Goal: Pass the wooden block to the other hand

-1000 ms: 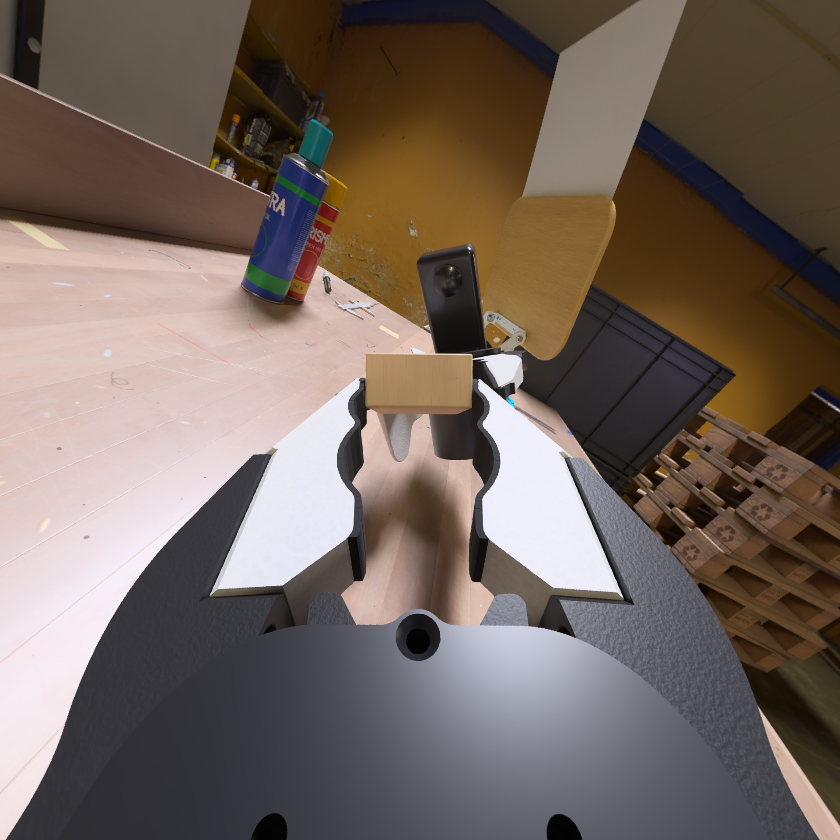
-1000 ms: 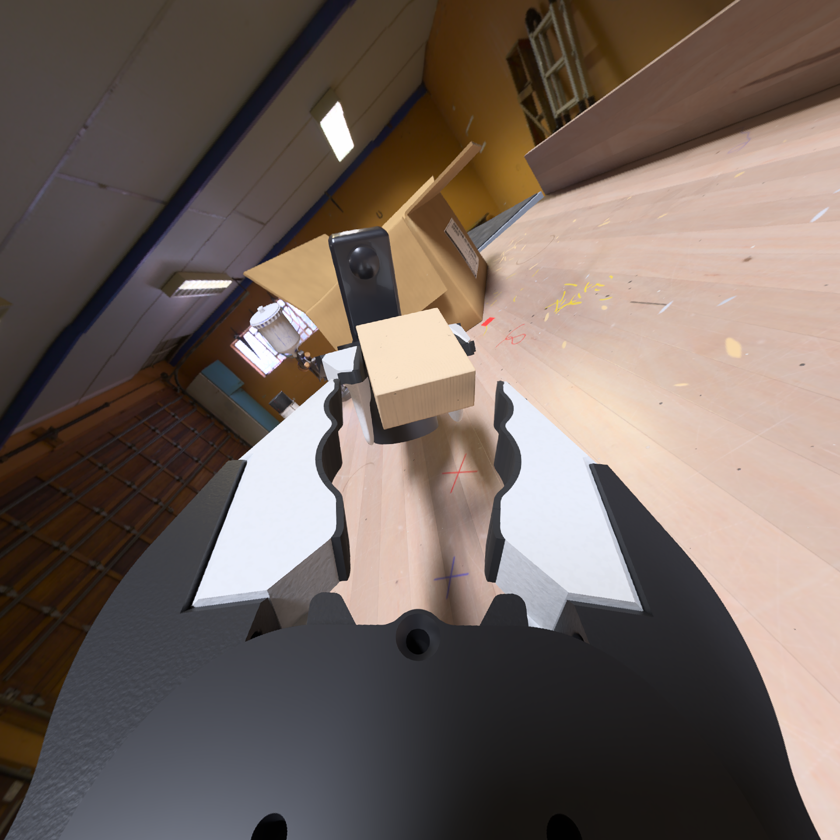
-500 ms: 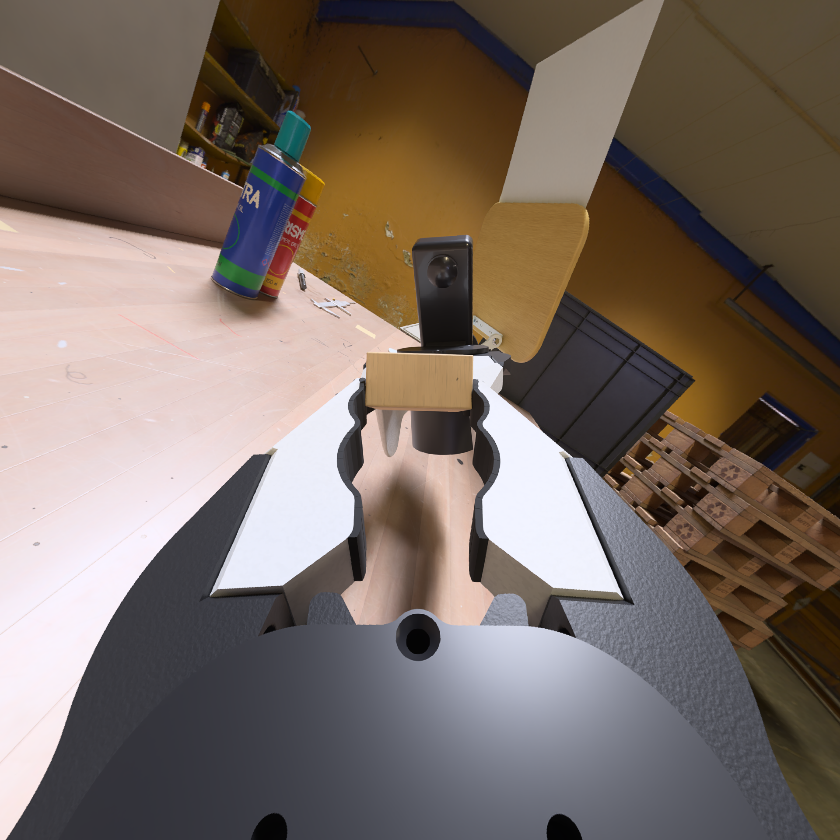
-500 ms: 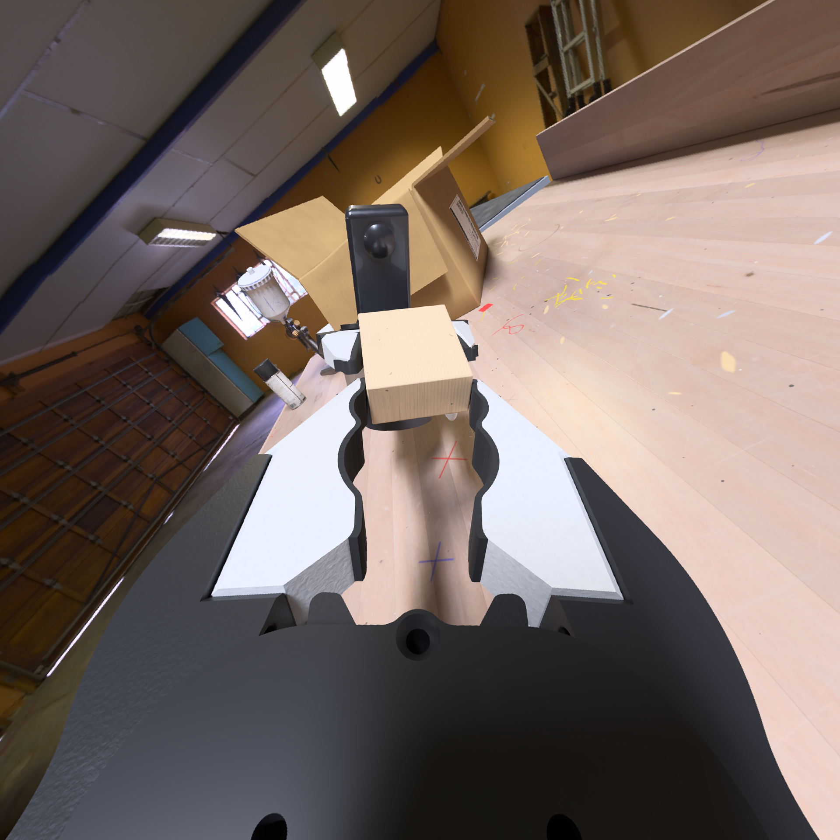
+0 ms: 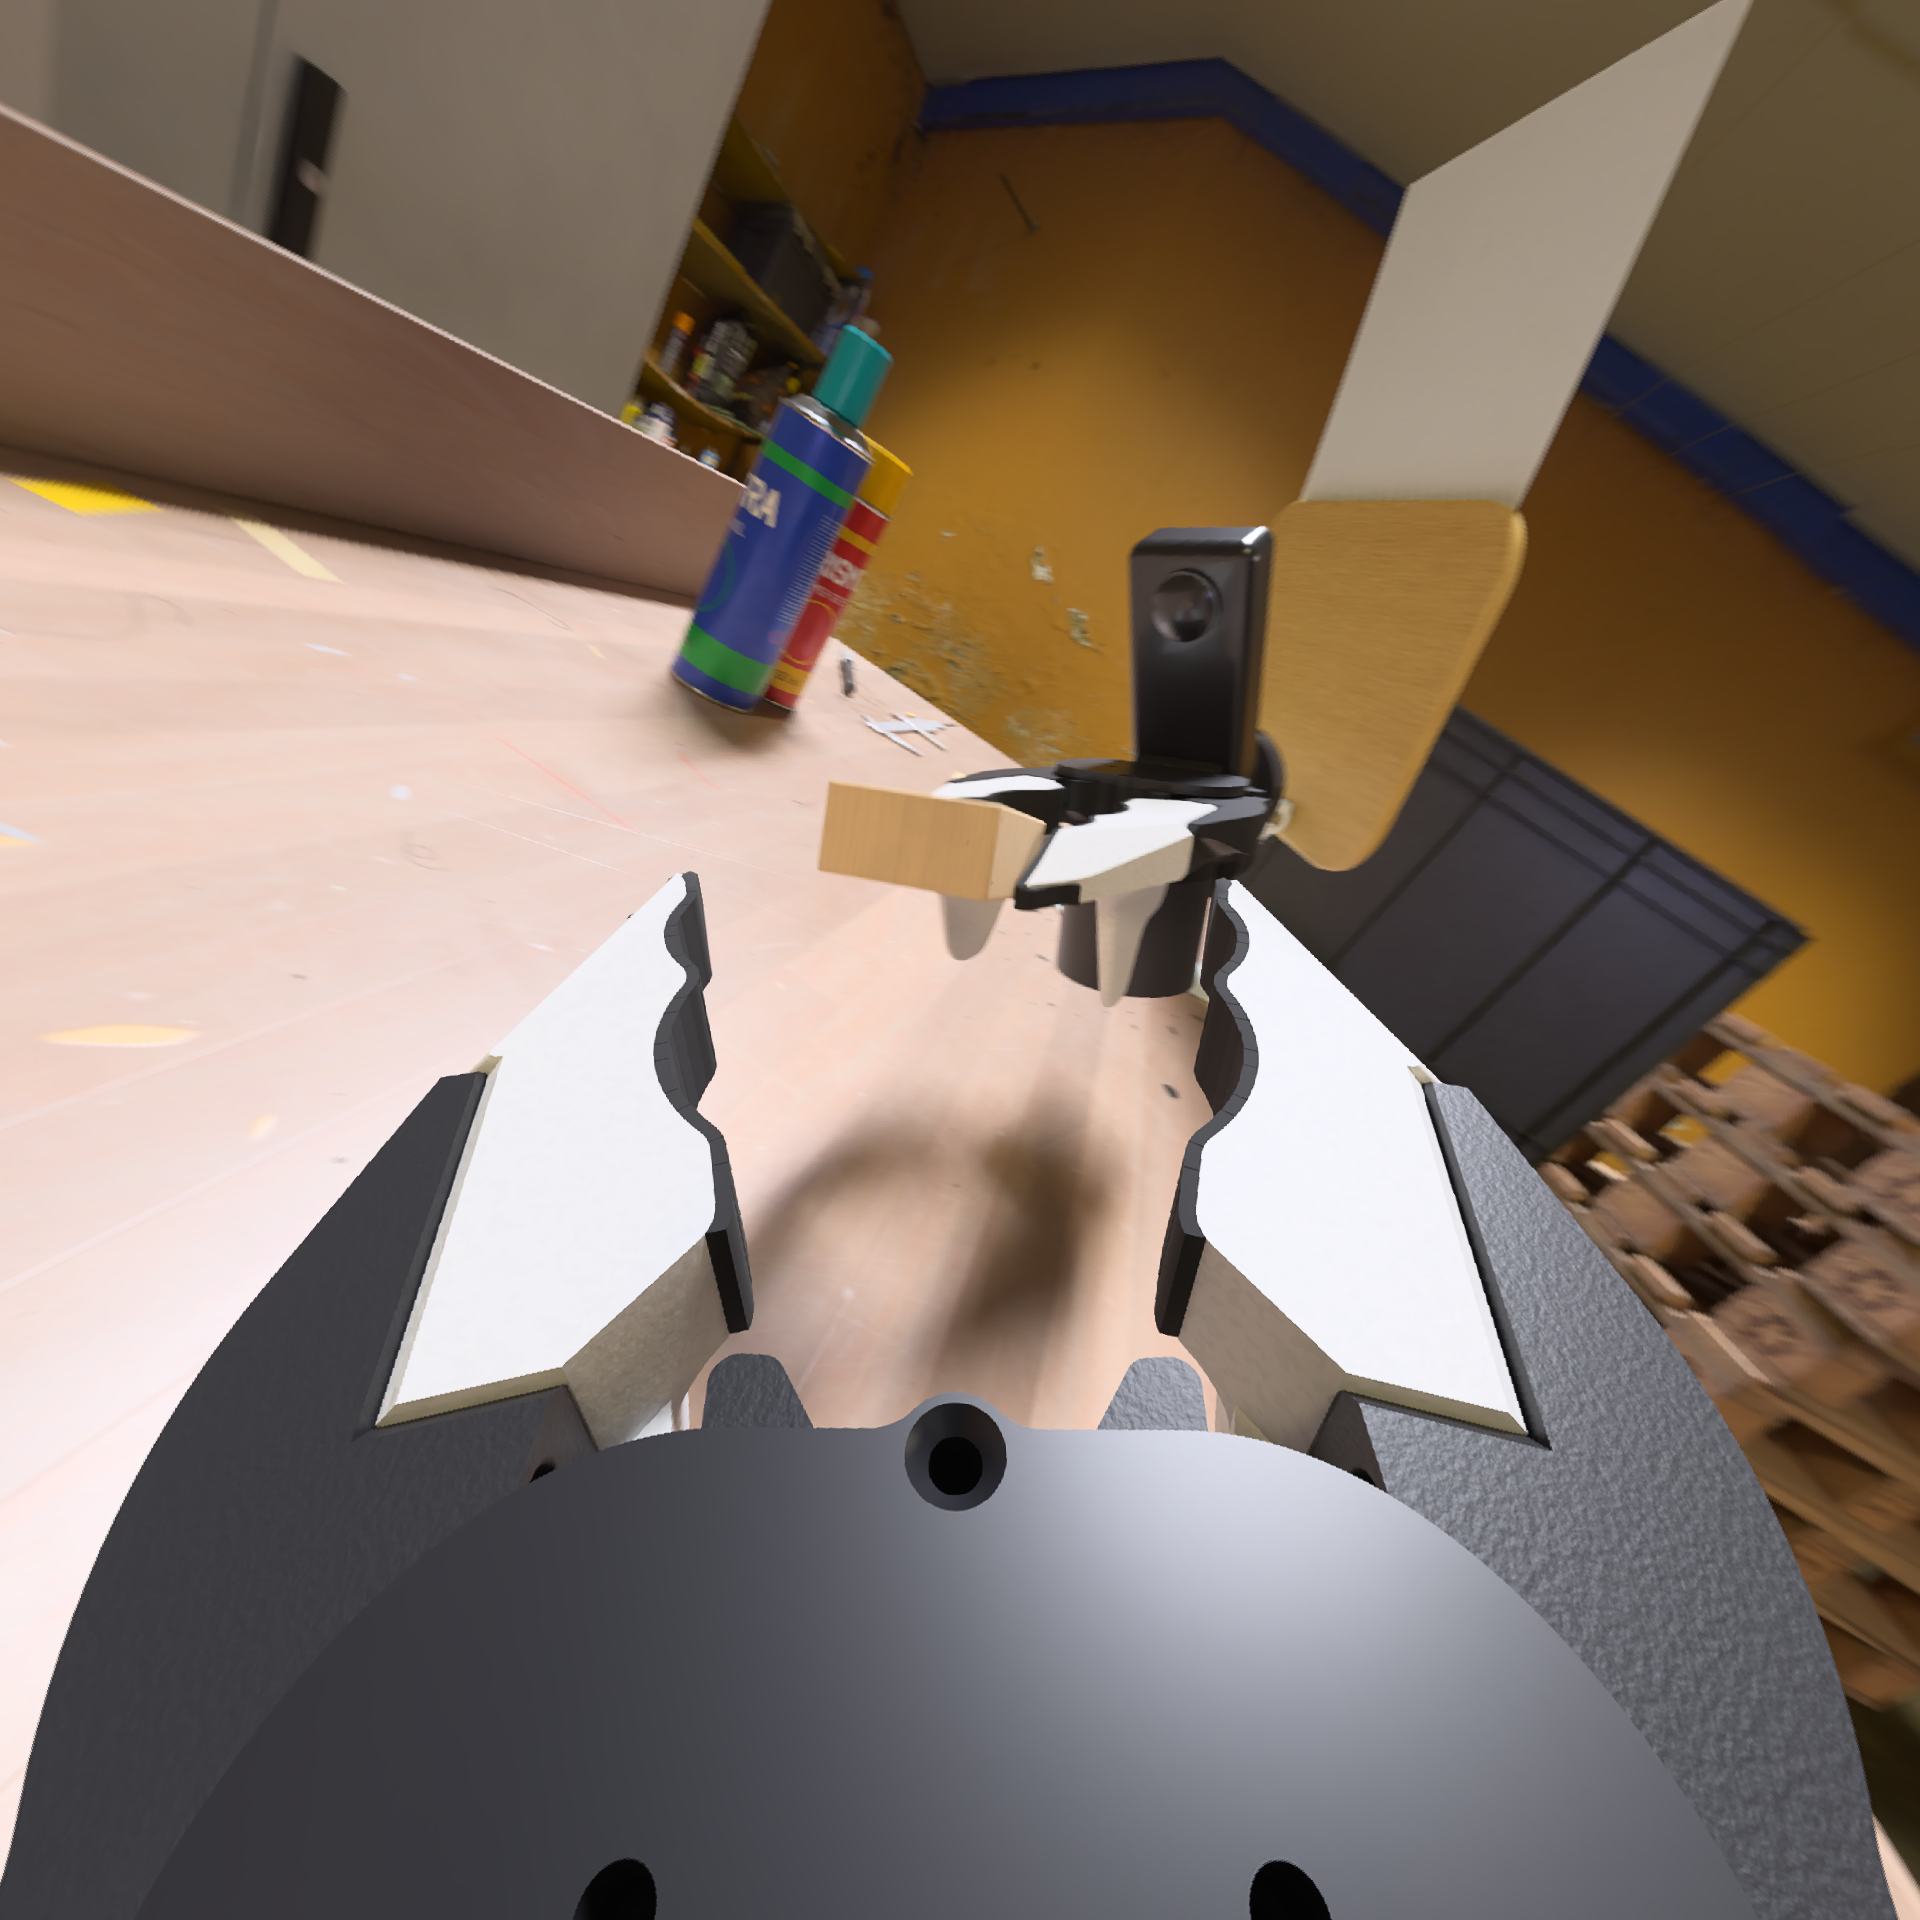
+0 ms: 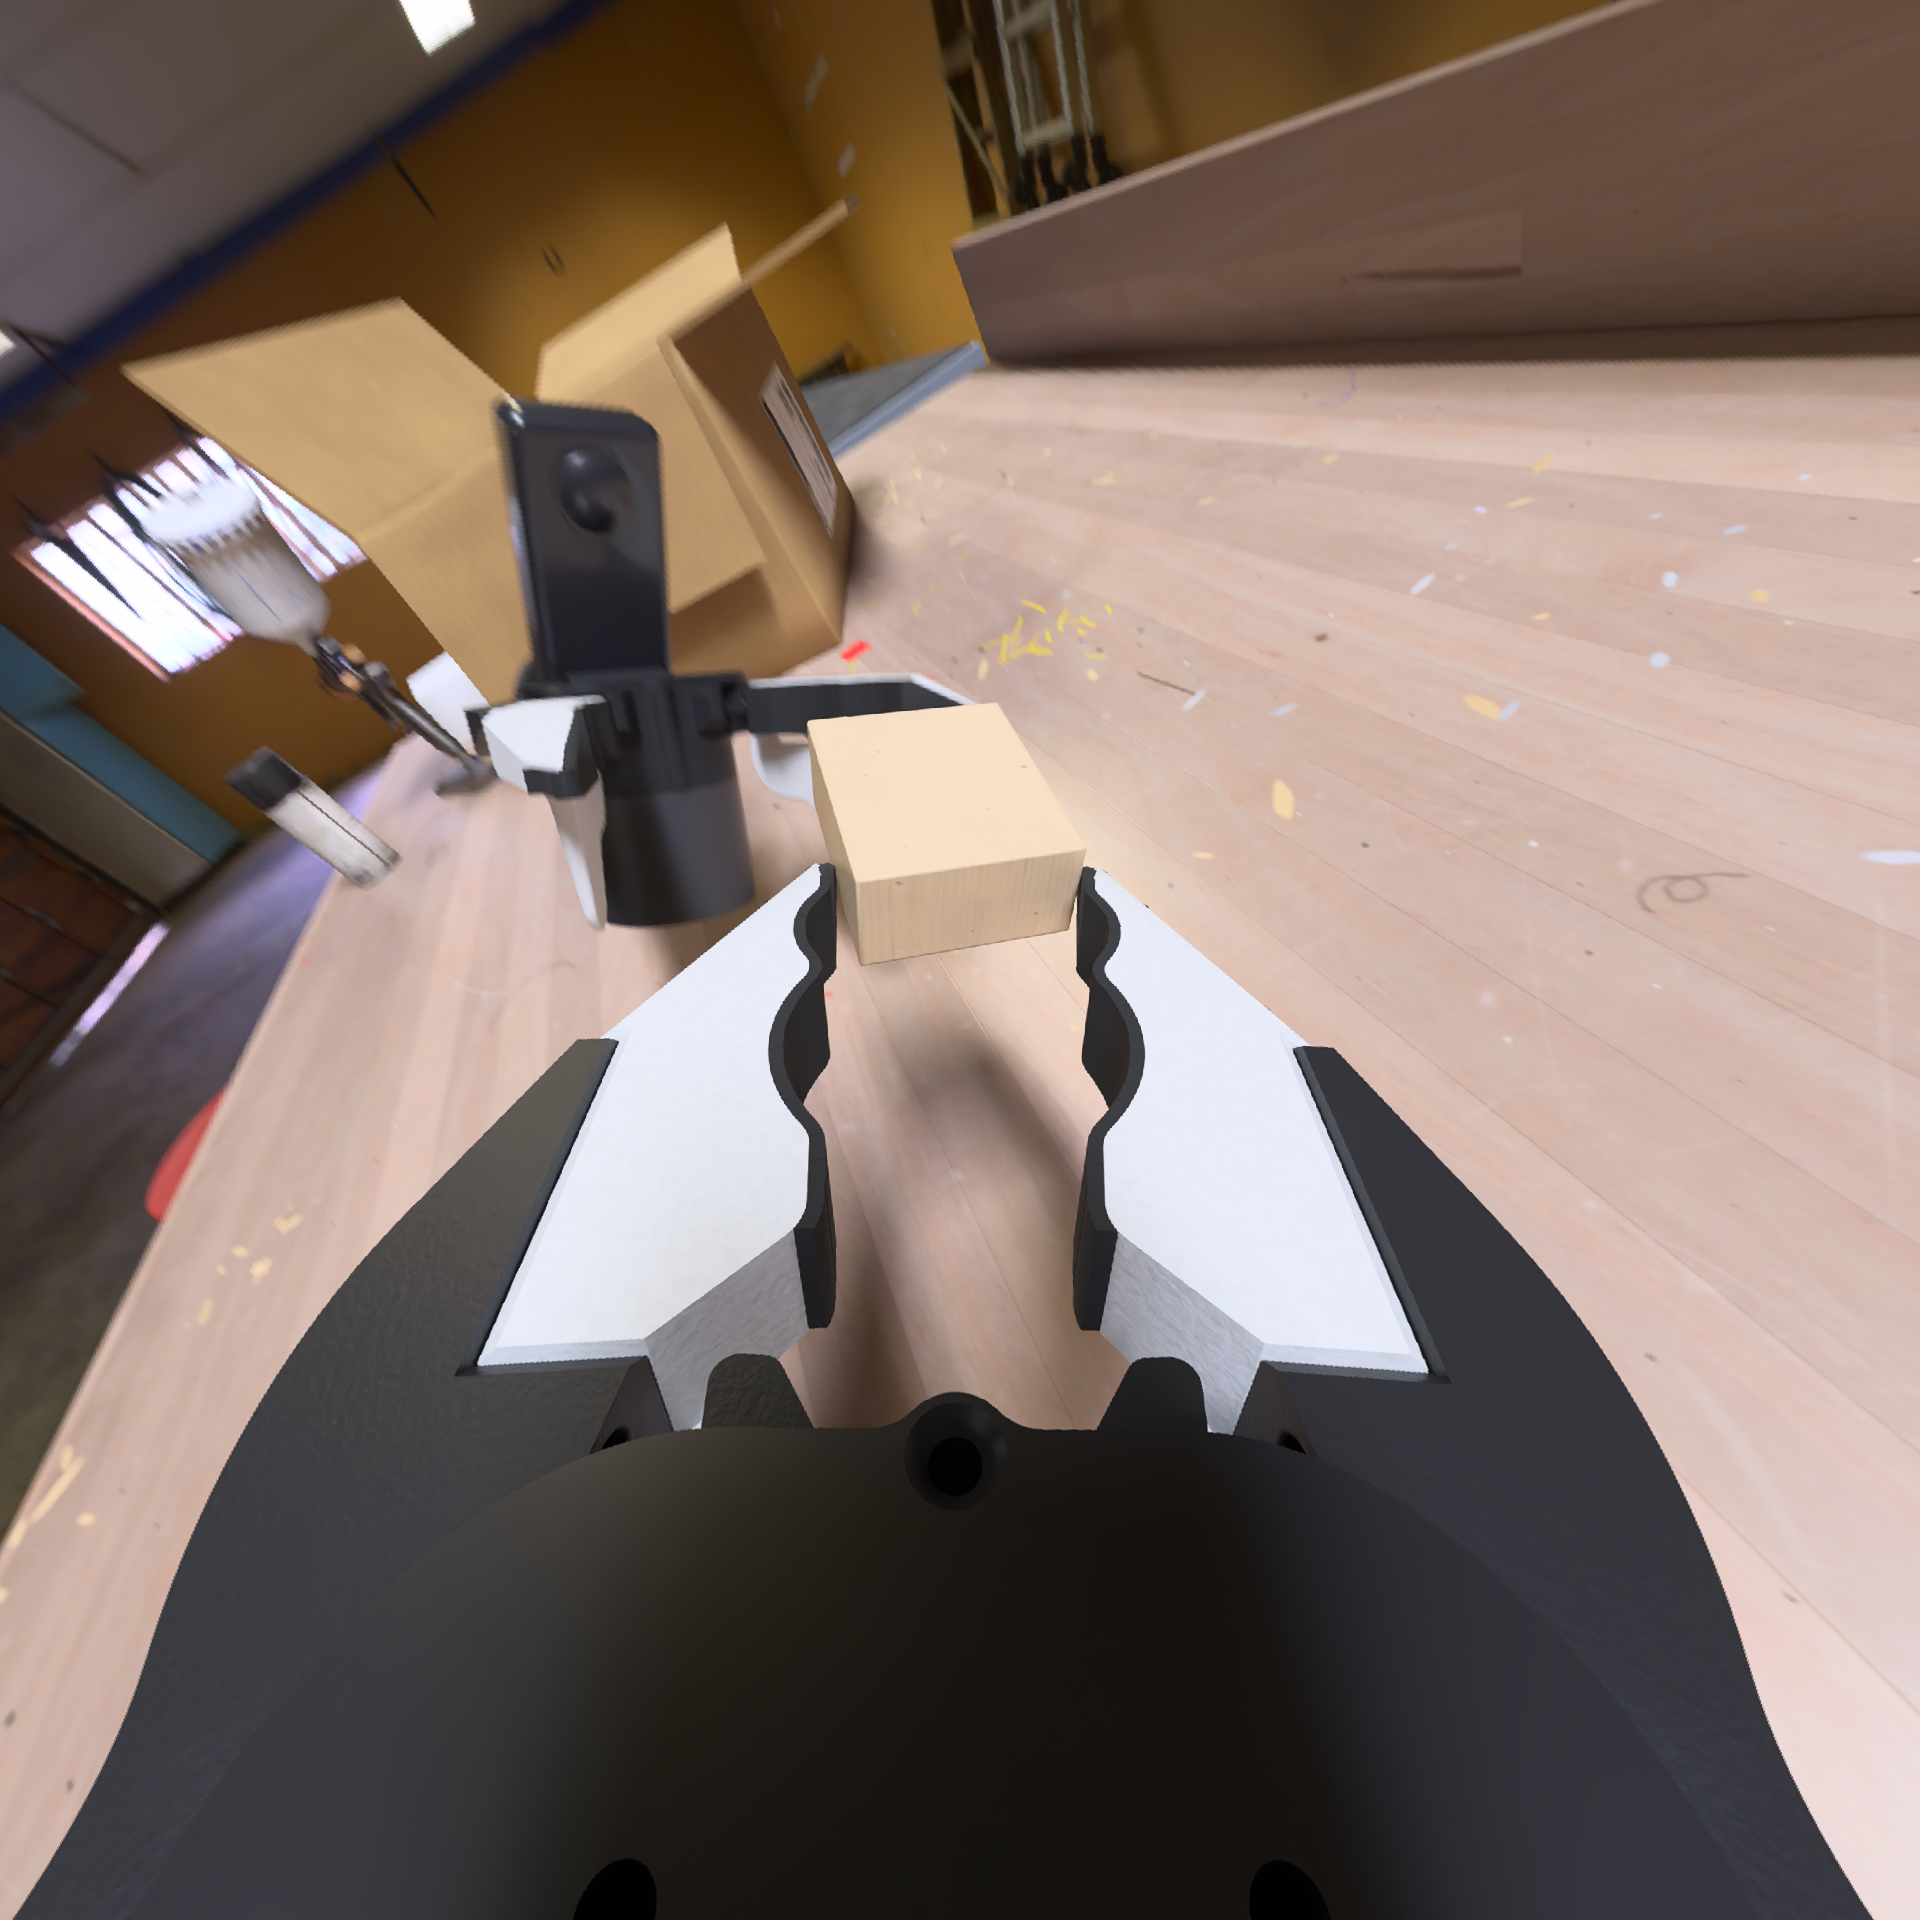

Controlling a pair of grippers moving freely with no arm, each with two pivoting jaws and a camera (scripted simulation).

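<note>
The wooden block [image 6: 940, 831] is a pale cube held above the workbench [image 6: 1455, 831]. My right gripper [image 6: 956, 881] is shut on it, one fingertip on each side of its near end. In the left wrist view the block [image 5: 920, 840] sticks out to the left from the right gripper [image 5: 1039, 831]. My left gripper [image 5: 954, 888] is wide open and empty, with the block a little beyond and above its fingertips and not touching them. In the right wrist view the left gripper [image 6: 681, 821] sits left of the block, jaws spread.
A blue spray can [image 5: 779, 561] with a red and yellow one behind it stands at the back of the bench [image 5: 312, 831]. A cardboard box [image 6: 727, 468] and a paint spray gun [image 6: 260, 582] are at the far end. Pallets [image 5: 1714, 1195] lie beyond the bench edge.
My right gripper closed on the block. My left gripper then opened, let the block go and drew back from it. The block is now held by the right gripper alone.
</note>
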